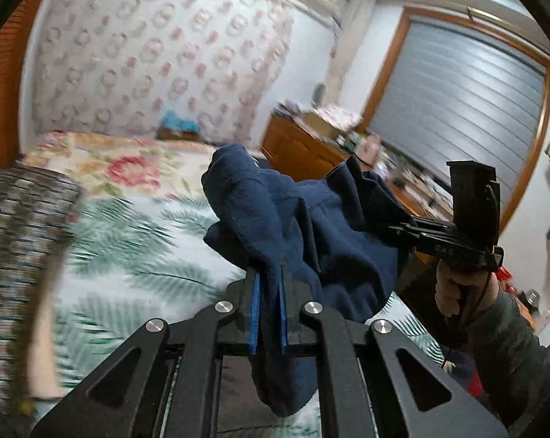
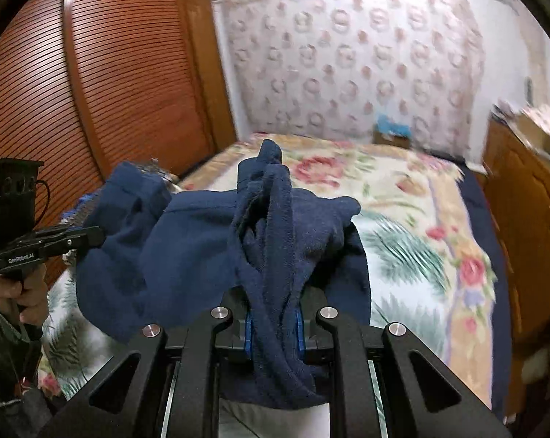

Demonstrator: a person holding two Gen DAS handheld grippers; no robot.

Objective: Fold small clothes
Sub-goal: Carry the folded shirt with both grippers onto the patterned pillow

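We've got the navy garment (image 1: pixel 333 226) pinched in left gripper (image 1: pixel 269 273) and right gripper (image 2: pixel 273 314), raised above the bed (image 2: pixel 421 219), no fold made yet.

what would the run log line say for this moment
left claw: shut on navy garment | right claw: shut on navy garment | garment: bunched, hanging between both above floral bedspread | fold: not yet done

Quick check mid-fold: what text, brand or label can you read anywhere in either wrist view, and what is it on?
"GenRobot.AI": on the side of the left gripper, right wrist view.
"OAS...": partial, blurred letters on the side of the right gripper, left wrist view; not fully readable.
Nothing readable on the navy garment or elsewhere.
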